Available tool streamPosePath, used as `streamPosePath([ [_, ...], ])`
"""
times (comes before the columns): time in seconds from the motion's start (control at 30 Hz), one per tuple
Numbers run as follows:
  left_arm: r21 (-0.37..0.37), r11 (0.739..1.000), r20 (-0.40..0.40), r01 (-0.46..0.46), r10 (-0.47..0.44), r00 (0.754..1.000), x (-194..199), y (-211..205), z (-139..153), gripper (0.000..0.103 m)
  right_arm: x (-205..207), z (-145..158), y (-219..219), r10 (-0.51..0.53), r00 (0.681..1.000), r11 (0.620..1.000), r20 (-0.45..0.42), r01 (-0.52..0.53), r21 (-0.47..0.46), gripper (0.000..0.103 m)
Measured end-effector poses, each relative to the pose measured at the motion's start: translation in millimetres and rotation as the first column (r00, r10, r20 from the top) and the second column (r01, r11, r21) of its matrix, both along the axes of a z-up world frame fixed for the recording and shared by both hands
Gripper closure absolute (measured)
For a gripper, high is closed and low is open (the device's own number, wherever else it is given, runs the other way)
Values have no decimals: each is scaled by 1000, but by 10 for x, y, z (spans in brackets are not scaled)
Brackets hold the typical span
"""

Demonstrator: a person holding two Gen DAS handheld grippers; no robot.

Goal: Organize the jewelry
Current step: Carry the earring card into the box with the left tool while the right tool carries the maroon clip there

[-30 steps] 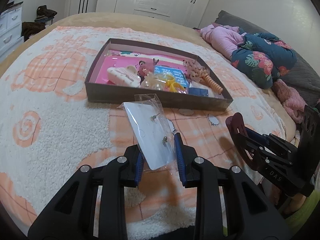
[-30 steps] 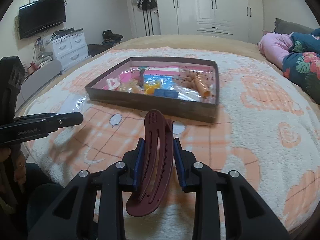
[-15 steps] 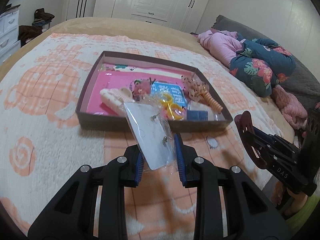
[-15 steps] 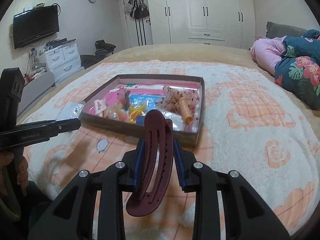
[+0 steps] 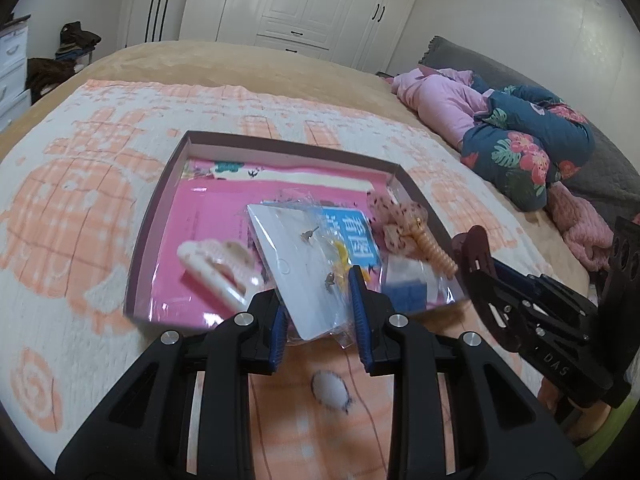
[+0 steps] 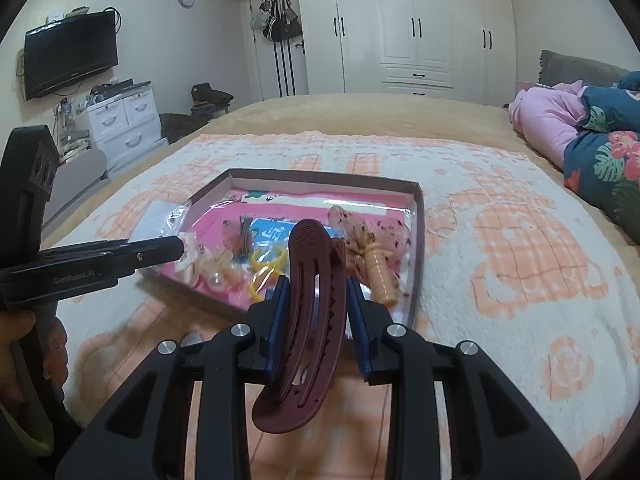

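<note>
A clear packet with a white earring card (image 5: pixel 298 268) sits at the centre of the left wrist view, clamped between the blue pads of the left gripper (image 5: pixel 320 312) and held over the near edge of the shallow brown box (image 5: pixel 288 148). Two small studs show on the card. In the right wrist view, the right gripper (image 6: pixel 316 320) grips a maroon hair clip (image 6: pixel 316 300) at lower centre, just before the box's near wall. Inside the box lie a white claw clip (image 5: pixel 218 266), a blue card (image 5: pixel 356 236) and an orange spiral tie (image 5: pixel 434 254). The box rests on a peach-and-white blanket (image 5: pixel 72 208), mid-frame.
</note>
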State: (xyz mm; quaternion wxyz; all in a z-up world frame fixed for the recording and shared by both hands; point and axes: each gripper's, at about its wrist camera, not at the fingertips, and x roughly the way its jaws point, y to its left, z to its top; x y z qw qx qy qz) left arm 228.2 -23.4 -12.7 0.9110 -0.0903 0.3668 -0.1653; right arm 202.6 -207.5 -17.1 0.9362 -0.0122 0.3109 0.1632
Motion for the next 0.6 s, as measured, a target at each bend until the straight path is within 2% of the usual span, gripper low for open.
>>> streamPosePath([
  [0.27, -20, 1000, -2, -20, 20, 1000, 301, 45, -3, 83, 352, -52, 121, 23, 999, 1000, -22, -23, -6, 75],
  [0.6, -31, 997, -34, -65, 64, 997, 546, 192, -156, 83, 743, -182, 377, 45, 997, 998, -63, -47, -35, 75],
])
